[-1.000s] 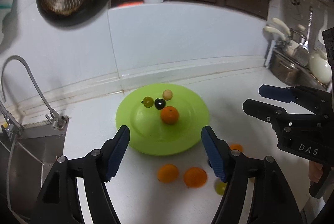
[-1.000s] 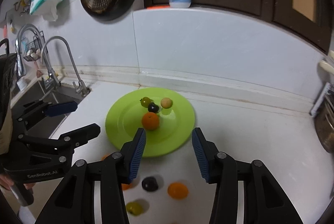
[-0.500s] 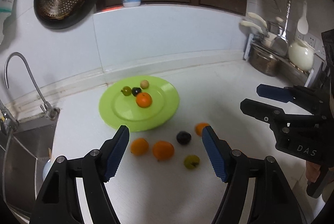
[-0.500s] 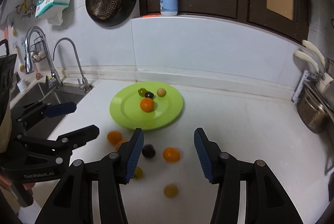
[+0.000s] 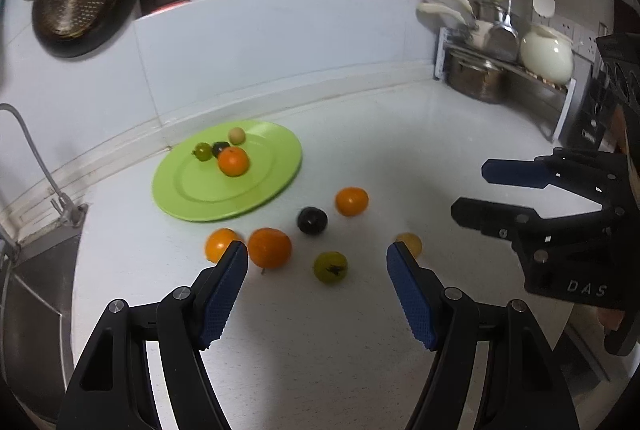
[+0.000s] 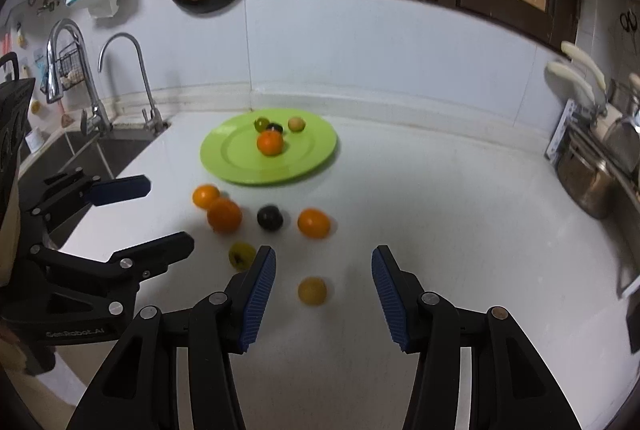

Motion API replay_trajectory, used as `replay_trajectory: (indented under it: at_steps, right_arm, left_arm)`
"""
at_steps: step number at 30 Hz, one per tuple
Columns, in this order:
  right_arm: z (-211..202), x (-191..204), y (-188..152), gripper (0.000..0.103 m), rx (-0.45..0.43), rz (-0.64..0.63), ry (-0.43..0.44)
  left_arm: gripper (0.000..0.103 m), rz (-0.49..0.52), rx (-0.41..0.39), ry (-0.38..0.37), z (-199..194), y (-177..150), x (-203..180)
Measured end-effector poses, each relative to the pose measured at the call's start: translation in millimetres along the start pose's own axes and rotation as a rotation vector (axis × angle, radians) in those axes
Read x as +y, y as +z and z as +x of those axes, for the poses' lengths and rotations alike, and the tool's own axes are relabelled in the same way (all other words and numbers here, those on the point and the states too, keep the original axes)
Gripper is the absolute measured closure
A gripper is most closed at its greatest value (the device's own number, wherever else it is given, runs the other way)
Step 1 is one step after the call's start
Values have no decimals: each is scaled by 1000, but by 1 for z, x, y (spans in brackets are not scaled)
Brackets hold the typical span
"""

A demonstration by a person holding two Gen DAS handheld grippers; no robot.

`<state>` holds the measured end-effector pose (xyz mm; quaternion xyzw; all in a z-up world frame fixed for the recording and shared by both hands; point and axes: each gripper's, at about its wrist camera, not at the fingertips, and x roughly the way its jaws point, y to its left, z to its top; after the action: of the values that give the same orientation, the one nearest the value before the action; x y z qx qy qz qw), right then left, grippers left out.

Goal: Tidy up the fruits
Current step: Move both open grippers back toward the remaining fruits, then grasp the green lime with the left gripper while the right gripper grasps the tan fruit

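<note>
Quite a bit here is half hidden. In the left wrist view the yellowish fruit is partly tucked behind the left gripper's own finger, and the small orange nearest the plate's front rim is clipped by the other finger. In the right wrist view the green fruit peeks out from behind a blue pad. The dark fruit on the plate sits behind the orange on the plate, so only its top shows. Everything is a bit blurry, so stems are hard to make out.

The green plate sits near the back wall, with four fruits bunched at its far side: that orange, the dark one, a green one and a pale beige one. Off the plate, on the white counter in front of its near rim, lie six more: two oranges touching each other, a dark fruit, another orange, then the green and yellowish ones farthest from the plate. All are roundish, so no real long axis or pointing direction to call.

Both grippers hang over the counter on the near side of the plate with jaws apart and nothing between them. The right gripper has the narrower gap of the two.
</note>
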<state>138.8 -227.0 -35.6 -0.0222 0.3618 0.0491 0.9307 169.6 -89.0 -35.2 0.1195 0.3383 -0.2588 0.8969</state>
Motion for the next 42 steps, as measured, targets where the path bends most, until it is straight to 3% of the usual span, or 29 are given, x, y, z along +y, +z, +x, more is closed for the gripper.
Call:
replay_trajectory:
  at_steps: [7,21,29,39,42]
  right_arm:
    - [20,-4,-17,52,57,23,42]
    - [66,-7,-28,60,162,57,92]
    - [84,-8,-29,66,194,78,98]
    - [94,-5,-27,76,213,84,102]
    - [95,-5,-27,76,213,88,100]
  left_arm:
    - [33,-1,61,-34,26,-7,-2]
    - [49,-29,188,-88,76,-15,0]
    - [56,-45,216,-88,91,-13,0]
    - [73,-41,240,-107,96,-13,-1]
    - [73,-50,241,-112,94,-13,0]
